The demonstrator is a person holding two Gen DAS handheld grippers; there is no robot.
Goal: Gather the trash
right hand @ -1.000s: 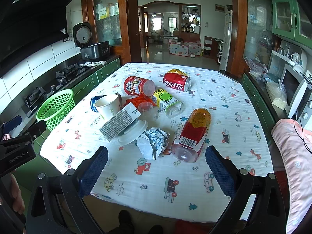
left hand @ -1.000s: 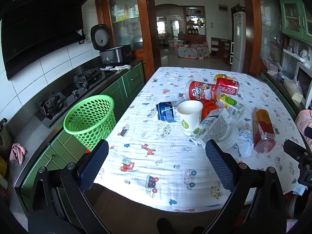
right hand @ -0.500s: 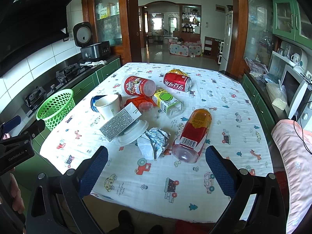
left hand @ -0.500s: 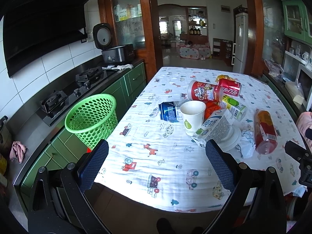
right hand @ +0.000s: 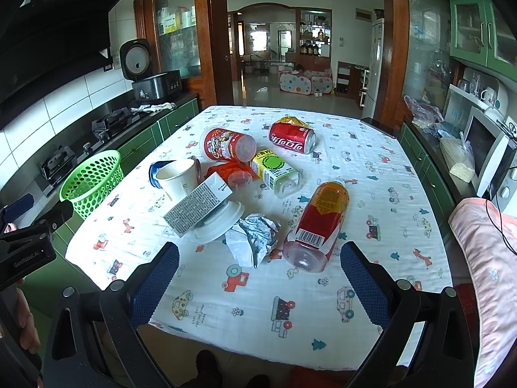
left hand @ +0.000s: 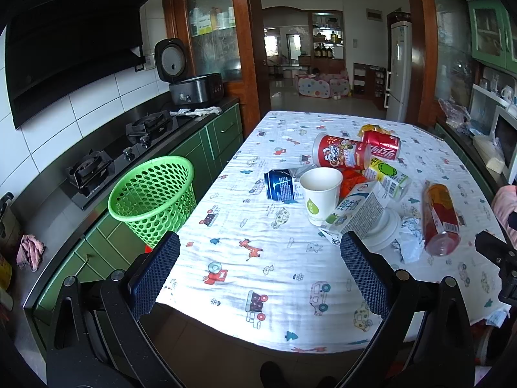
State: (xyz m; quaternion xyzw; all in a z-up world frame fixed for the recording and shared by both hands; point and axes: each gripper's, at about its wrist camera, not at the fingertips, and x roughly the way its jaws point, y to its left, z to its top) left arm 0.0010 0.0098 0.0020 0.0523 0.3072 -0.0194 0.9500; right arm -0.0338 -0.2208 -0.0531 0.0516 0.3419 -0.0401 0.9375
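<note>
Trash lies clustered mid-table: a white paper cup point(left hand: 321, 194), a milk carton point(left hand: 357, 211), a blue crushed can point(left hand: 281, 185), a red snack tube point(left hand: 341, 156), a red cola can point(left hand: 381, 148), a yellow-green carton point(right hand: 274, 171), a plastic bottle point(right hand: 320, 223) on its side, crumpled paper point(right hand: 253, 239) and a white lid point(right hand: 219, 224). A green mesh basket point(left hand: 153, 195) stands left of the table. My left gripper point(left hand: 260, 274) is open and empty, above the table's near edge. My right gripper point(right hand: 260, 278) is open and empty, just short of the paper and bottle.
The table wears a white cartoon-print cloth point(left hand: 258, 258). A counter with gas stove point(left hand: 129, 148) and rice cooker point(left hand: 194, 87) runs along the left. Shelves and a microwave point(right hand: 488, 152) line the right. A pink cloth point(right hand: 488, 258) lies at right.
The left gripper has drifted slightly to the left and back; the basket and trash sit a little further right in its view. The right gripper has barely moved. Both stay open.
</note>
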